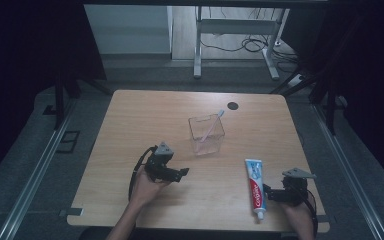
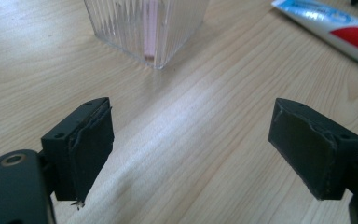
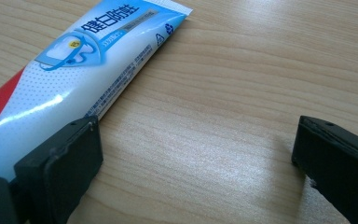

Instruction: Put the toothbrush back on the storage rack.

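Up close, the right gripper view shows the printed text on the toothpaste tube (image 3: pixel 74 70), which lies just beside the right claw (image 3: pixel 196 172), whose jaws stand apart and empty. From the high view the tube (image 1: pixel 255 187) lies near the bench's (image 1: pixel 145 115) near right edge. Left claw (image 2: pixel 191 149), jaws wide apart, faces the clear cup (image 2: pixel 144 25) holding a toothbrush (image 1: pixel 213 125); bare wood lies between.
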Motion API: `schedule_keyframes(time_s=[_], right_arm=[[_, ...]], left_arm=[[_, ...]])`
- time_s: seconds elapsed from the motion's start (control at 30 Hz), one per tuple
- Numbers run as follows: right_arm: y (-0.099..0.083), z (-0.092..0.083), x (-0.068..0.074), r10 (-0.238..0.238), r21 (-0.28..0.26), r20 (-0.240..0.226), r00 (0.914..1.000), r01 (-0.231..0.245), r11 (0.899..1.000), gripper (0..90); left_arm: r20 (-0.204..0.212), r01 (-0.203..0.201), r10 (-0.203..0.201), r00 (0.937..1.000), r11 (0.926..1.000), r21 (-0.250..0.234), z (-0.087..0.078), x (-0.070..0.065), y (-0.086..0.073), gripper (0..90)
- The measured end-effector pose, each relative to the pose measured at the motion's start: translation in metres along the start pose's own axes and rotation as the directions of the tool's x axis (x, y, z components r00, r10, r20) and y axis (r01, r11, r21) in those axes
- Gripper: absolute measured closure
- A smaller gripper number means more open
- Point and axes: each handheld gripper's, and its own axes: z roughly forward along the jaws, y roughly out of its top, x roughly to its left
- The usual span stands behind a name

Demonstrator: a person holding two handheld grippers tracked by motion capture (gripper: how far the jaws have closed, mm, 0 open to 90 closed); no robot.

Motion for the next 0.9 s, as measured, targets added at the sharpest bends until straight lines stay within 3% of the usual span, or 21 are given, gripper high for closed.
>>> schedule_keyframes(time_s=[0.27, 0.63, 0.9], right_arm=[[0.0, 0.0, 0.0, 0.0, -0.001, 0.0, 1.0, 0.0, 1.0, 1.6], [0.0, 0.0, 0.0, -0.001, -0.002, 0.0, 1.0, 0.001, 1.0, 1.8], [0.0, 0.0, 0.0, 0.001, -0.002, 0.001, 1.0, -0.001, 1.0, 1.8]], left_arm=[[0.006, -0.016, 0.016, 0.9999, 0.9998, 0.013, 0.004, -0.005, -0.013, 14.4], [0.017, 0.019, -0.019, 0.9997, 0.9996, 0.02, 0.009, -0.003, -0.03, 15.0], [0.03, 0.02, -0.021, 0.9993, 0.9993, 0.033, 0.012, -0.003, -0.041, 16.4]])
